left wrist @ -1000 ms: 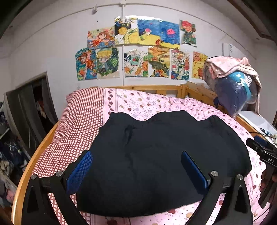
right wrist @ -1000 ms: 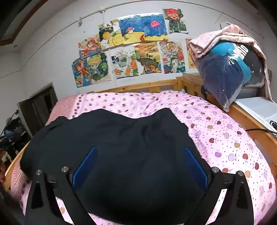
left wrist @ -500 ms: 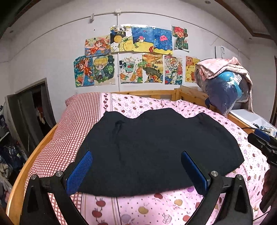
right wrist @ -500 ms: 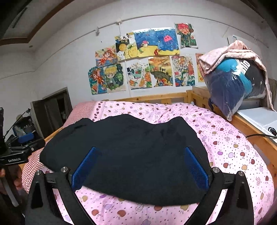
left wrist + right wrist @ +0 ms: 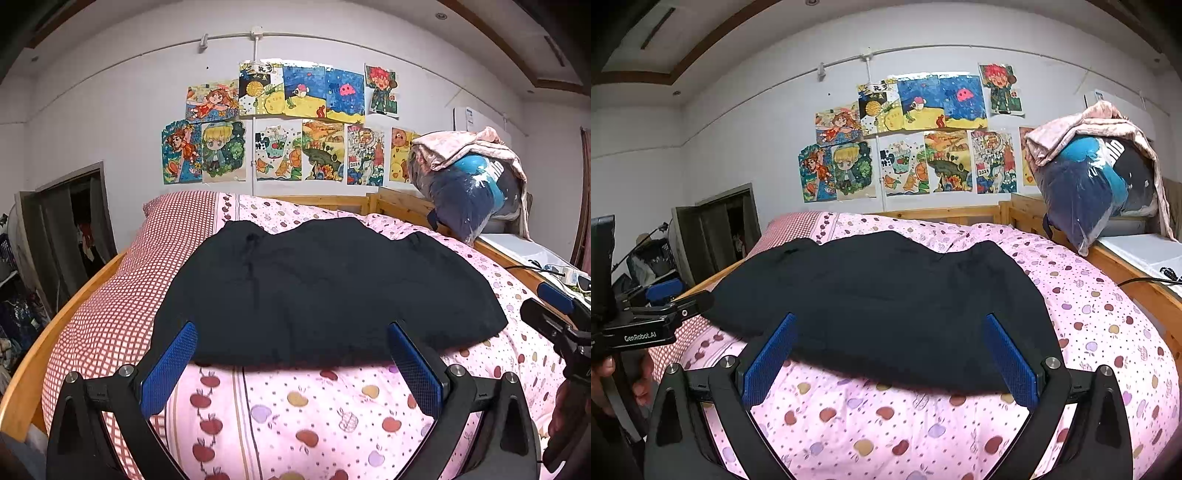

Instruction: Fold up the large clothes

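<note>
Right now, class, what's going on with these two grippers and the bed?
A person holds a gripper in each hand over a bed. A black garment lies spread on the pink quilt. The left gripper and right gripper are both open and empty, just short of its near edge. Nothing is gripped.

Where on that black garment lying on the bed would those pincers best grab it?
Probably at the near hem of the black garment, one gripper toward each end. It lies flat on the pink quilt, and that long edge faces both open grippers, left gripper and right gripper, so coming in low from the near side should pinch it cleanly.
</note>
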Tool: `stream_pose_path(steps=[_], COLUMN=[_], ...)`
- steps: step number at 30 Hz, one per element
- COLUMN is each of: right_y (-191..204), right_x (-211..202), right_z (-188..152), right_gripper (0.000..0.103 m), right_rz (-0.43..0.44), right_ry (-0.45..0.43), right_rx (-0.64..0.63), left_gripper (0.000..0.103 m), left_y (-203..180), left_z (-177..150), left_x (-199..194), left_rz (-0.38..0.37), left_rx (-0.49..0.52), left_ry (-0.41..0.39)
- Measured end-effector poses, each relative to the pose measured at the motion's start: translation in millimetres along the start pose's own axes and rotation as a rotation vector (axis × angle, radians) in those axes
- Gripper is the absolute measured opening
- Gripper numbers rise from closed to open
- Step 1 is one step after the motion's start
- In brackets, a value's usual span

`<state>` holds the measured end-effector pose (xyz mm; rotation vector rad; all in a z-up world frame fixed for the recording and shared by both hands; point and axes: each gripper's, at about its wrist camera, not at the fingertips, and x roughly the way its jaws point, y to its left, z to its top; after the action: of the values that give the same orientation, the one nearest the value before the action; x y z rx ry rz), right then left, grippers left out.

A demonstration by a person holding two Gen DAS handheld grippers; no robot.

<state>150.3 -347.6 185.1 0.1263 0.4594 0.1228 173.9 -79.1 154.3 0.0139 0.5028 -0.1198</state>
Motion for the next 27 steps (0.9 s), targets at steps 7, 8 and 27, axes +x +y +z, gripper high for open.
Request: stream_pose_path(steps=[7, 8, 27], right_y=[11.9, 12.6, 16.7], right_x=[-10.9, -11.4, -27.7], right_z=[-15.8, -19.1, -48.6], right_gripper=[0.099, 0.099, 0.099], right_rz=[-0.002, -0.007, -0.067], right_ry=[-0.001, 0.000, -0.017], right_rx=[-0.008, -0.006, -0.009], left_gripper=[0.103, 0.103, 0.103], left_y=[0.5, -0.5, -1.2], left_z=[-17.5, -20.4, -49.4], left_x=[-13.7, -14.9, -22.5], left_rz=[-0.016, -0.019, -0.045], left_rx=[0.004, 0.014, 0.038], left_ry=[-0.024, -0.025, -0.046])
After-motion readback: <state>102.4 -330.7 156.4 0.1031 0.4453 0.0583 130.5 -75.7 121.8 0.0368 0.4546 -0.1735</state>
